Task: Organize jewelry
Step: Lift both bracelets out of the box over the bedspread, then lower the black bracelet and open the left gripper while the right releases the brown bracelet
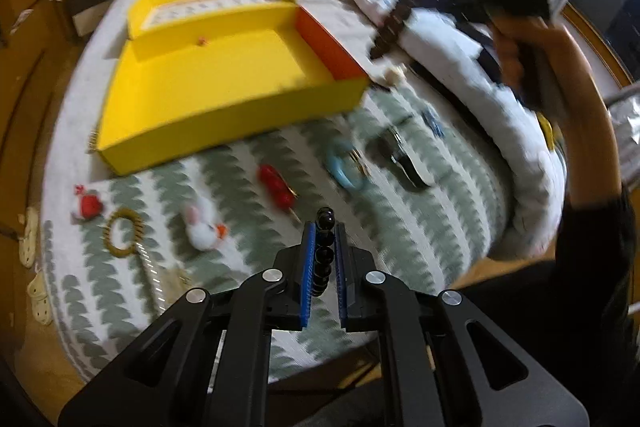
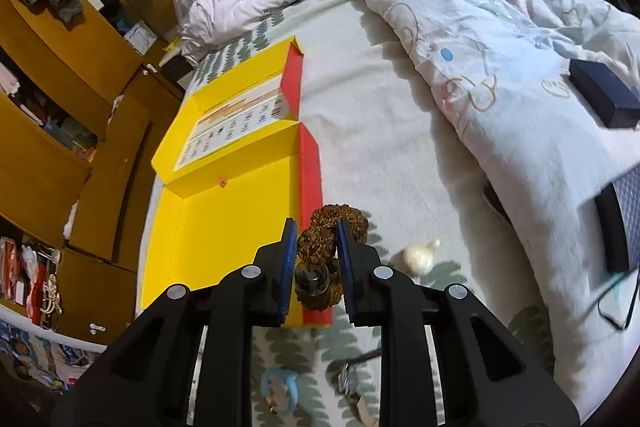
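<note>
Left wrist view: my left gripper (image 1: 323, 227) pinches a black bead bracelet (image 1: 325, 251), hanging limp, slick; grip across beads. My right gripper (image 2: 317, 233) clamps a knobbly brown seed bracelet (image 2: 320, 247), rough, light. Yellow box (image 1: 224, 83) at eleven o'clock.

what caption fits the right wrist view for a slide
Right gripper holding a brown knobbly bead bracelet above the open yellow box on the bed.
</note>
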`<action>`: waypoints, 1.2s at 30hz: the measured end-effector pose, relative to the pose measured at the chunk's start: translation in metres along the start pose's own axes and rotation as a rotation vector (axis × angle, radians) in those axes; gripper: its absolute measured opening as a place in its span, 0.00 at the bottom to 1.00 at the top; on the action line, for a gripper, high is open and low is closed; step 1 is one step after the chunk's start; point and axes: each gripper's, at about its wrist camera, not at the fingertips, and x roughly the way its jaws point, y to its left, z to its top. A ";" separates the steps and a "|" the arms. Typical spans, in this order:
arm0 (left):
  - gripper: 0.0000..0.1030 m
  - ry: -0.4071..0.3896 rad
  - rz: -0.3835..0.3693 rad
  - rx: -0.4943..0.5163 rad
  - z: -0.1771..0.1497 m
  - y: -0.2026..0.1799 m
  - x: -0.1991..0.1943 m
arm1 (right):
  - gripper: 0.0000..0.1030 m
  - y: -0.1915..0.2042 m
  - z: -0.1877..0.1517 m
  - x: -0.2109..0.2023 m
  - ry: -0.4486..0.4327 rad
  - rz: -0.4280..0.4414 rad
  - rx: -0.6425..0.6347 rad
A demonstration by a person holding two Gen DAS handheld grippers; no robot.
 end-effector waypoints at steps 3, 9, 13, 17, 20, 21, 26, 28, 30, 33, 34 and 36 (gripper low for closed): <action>0.09 0.057 -0.012 0.013 -0.008 -0.005 0.020 | 0.20 -0.002 0.010 0.010 -0.003 -0.003 -0.003; 0.09 0.146 0.032 0.005 -0.021 0.005 0.057 | 0.20 -0.007 0.032 0.038 0.022 -0.003 0.015; 0.09 0.175 0.078 -0.011 -0.028 0.018 0.071 | 0.20 0.000 0.039 0.055 0.039 -0.006 -0.006; 0.09 0.178 0.143 -0.011 -0.029 0.027 0.079 | 0.20 0.001 0.041 0.072 0.053 -0.018 -0.015; 0.09 0.183 0.193 -0.004 -0.028 0.032 0.087 | 0.20 -0.006 0.042 0.085 0.074 -0.038 -0.001; 0.09 0.186 0.207 0.002 -0.029 0.032 0.089 | 0.20 -0.009 0.040 0.089 0.081 -0.049 0.000; 0.09 0.192 0.265 0.018 -0.033 0.032 0.099 | 0.20 -0.030 0.034 0.108 0.122 -0.125 0.011; 0.09 0.196 0.276 0.026 -0.035 0.031 0.102 | 0.20 -0.039 0.031 0.112 0.135 -0.152 0.013; 0.09 0.194 0.289 0.027 -0.035 0.030 0.104 | 0.20 -0.045 0.029 0.114 0.140 -0.171 0.011; 0.09 0.192 0.298 0.031 -0.034 0.025 0.111 | 0.20 -0.051 0.028 0.118 0.132 -0.193 0.002; 0.09 0.190 0.300 0.030 -0.034 0.026 0.108 | 0.20 -0.052 0.028 0.118 0.124 -0.203 -0.007; 0.09 0.186 0.302 0.029 -0.034 0.026 0.108 | 0.20 -0.055 0.030 0.121 0.117 -0.207 -0.019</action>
